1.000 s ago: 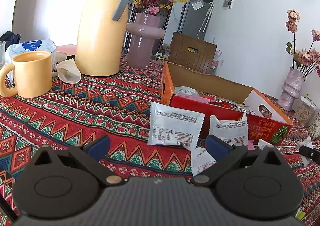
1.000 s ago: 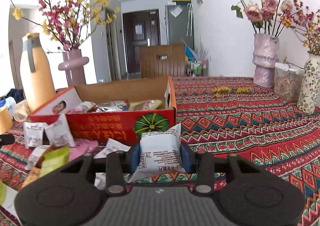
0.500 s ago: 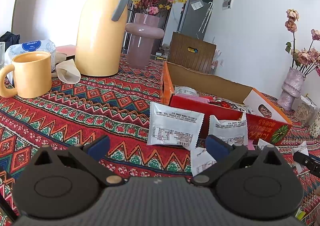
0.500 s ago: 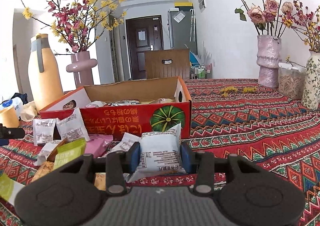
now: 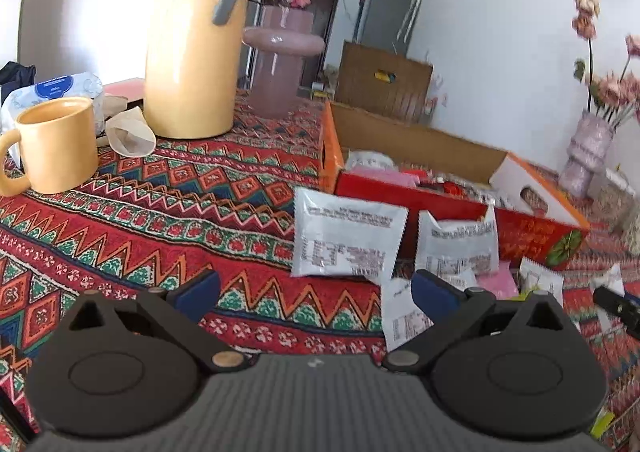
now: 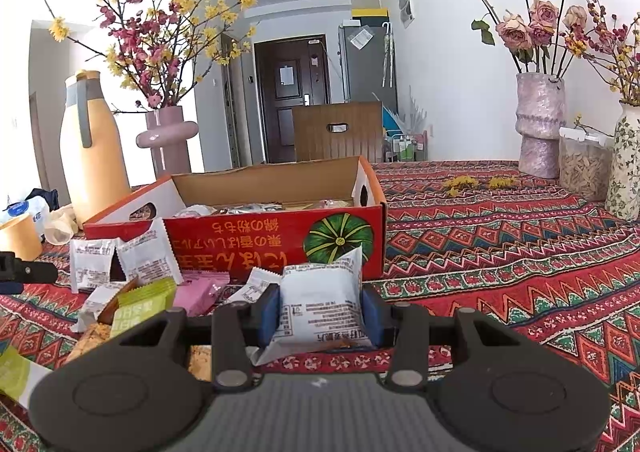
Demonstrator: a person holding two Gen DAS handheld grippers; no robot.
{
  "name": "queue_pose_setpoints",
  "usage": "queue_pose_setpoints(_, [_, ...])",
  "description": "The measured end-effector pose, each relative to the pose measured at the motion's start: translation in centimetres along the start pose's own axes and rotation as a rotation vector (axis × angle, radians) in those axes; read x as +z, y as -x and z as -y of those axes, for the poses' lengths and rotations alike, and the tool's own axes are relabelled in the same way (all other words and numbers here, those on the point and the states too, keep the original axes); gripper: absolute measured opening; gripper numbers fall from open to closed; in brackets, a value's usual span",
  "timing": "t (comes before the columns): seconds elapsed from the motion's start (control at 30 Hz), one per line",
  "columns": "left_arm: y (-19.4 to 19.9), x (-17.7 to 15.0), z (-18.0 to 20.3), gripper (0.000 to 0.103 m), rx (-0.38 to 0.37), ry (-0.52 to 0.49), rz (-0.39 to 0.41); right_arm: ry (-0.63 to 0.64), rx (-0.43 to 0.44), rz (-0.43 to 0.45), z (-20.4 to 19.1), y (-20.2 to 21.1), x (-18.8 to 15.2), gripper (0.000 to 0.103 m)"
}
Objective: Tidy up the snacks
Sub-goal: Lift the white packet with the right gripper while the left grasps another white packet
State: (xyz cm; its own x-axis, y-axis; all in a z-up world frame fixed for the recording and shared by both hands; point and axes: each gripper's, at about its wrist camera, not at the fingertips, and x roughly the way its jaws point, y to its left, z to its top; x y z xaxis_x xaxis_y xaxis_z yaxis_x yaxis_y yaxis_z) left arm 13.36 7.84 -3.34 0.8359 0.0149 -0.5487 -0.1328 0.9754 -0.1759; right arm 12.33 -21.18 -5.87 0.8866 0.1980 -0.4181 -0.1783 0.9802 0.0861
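Since a second ago the right gripper (image 6: 319, 312) has risen a little with its load, so more of the red cardboard box (image 6: 280, 236) and the loose packets before it show in the right wrist view; the left view has barely shifted.

Its two blue pads pinch one white snack packet (image 6: 320, 300) by the sides, held upright in front of the box's near wall and clear of the patterned tablecloth (image 6: 500, 252).

On the left, the left gripper (image 5: 316, 290) has its fingers spread wide with nothing between them, hovering over the cloth.

Two white packets (image 5: 348, 240) lean side by side against the box's front wall (the second (image 5: 456, 248) stands just right of the first). Beside them lie one pink packet (image 6: 200, 292), one green packet (image 6: 142, 304) and several more white ones, partly overlapped, so an exact count is not possible. Inside the box lie more wrapped snacks, too crowded to count.

One yellow mug (image 5: 56, 144) and one yellow thermos jug (image 5: 192, 52) stand well to the left; three vases of flowers are visible in the right wrist view.
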Motion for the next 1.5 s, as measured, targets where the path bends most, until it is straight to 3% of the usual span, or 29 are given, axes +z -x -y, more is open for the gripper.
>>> queue_pose_setpoints(0.3, [-0.6, 1.8, 3.6, 0.103, -0.036, -0.042, -0.104, -0.002, -0.002, 0.018, 0.1, 0.2, 0.0, 0.042])
queue_pose_setpoints(0.47, [-2.4, 2.3, 5.6, 0.103, -0.032, -0.047, -0.185, -0.013, -0.002, 0.028, 0.3, 0.4, -0.1, 0.042])
queue_pose_setpoints(0.57, [-3.4, 2.2, 7.0, 0.103, 0.011, -0.081, -0.213, -0.021, 0.003, 0.031, 0.4, 0.5, -0.1, 0.042])
queue_pose_setpoints(0.87, [-5.4, 1.7, 6.8, 0.1, 0.028, -0.045, -0.276, -0.03, 0.027, 0.044, 0.6, 0.8, -0.1, 0.042])
queue_pose_setpoints(0.93, [-5.5, 1.6, 6.6, 0.096, 0.036, -0.049, -0.281, -0.031, 0.031, 0.047, 0.6, 0.8, -0.1, 0.042])
queue_pose_setpoints(1.0, [-5.7, 1.5, 6.5, 0.084, 0.039, -0.055, -0.289, -0.032, 0.033, 0.048, 0.6, 0.9, -0.1, 0.042])
queue_pose_setpoints(1.27, [-5.3, 1.1, 6.6, 0.071, 0.046, -0.102, -0.282, -0.033, 0.036, 0.049, 0.6, 0.9, -0.2, 0.042])
queue_pose_setpoints(1.33, [-5.2, 1.1, 6.8, 0.062, 0.047, -0.11, -0.28, -0.033, 0.035, 0.049, 0.6, 0.9, -0.2, 0.042])
queue_pose_setpoints(1.37, [-5.0, 1.0, 6.9, 0.048, 0.055, -0.123, -0.276, -0.033, 0.035, 0.049, 0.6, 0.9, -0.1, 0.042])
queue_pose_setpoints(1.4, [-4.9, 1.0, 7.1, 0.042, 0.063, -0.136, -0.27, -0.033, 0.035, 0.049, 0.6, 0.9, -0.1, 0.042])
queue_pose_setpoints(1.5, [-4.6, 0.9, 7.1, 0.037, 0.047, -0.137, -0.262, -0.033, 0.035, 0.048, 0.6, 0.9, -0.1, 0.042])
